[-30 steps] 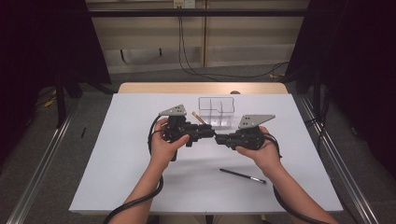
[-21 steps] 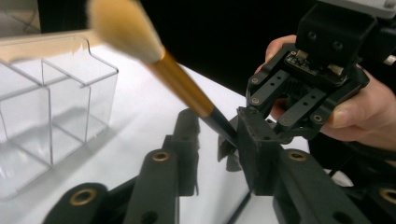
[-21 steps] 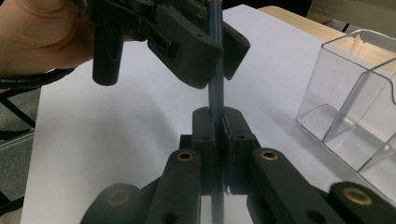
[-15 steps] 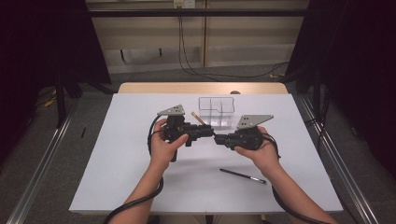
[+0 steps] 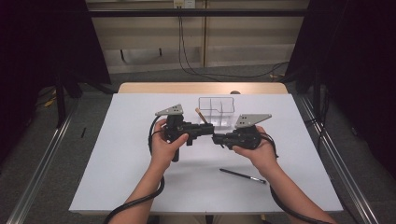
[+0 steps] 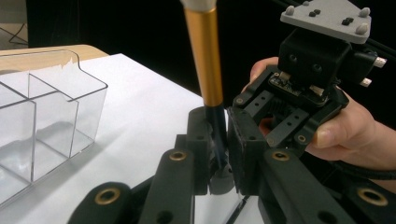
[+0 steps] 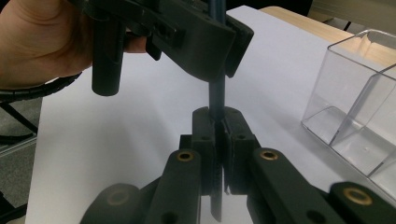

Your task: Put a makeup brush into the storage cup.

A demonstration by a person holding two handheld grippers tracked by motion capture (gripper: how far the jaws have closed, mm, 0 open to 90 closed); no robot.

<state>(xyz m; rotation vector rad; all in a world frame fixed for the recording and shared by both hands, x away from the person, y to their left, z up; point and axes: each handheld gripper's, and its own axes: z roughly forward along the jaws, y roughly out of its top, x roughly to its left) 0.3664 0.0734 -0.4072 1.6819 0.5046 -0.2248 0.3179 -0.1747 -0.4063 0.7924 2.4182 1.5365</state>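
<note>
— How is the brush [image 6: 205, 56] held?

— It is clamped by both tools at once. Its dark handle is pinched between the jaws of the left gripper [image 6: 218, 140], which have just been closing on it, and the gold ferrule is seen rising above them, with pale bristles at the top edge of the left gripper view. In the right gripper view the same dark handle [image 7: 217, 100] is gripped between the pressed-together jaws of the right gripper [image 7: 217, 140], lower on the shaft.

— Where is it over the table?

— In the high view it is held between the two grippers, left gripper [image 5: 205, 130] and right gripper [image 5: 218, 138] meeting tip to tip above the white table [image 5: 116, 163], just in front of the clear organizer [image 5: 215, 108]. The brush is tilted toward that box, but no contact with it is seen.

— Anything else on the sheet?

— A dark pencil [image 5: 243, 175] is lying near the right forearm, well apart from the box.
</note>
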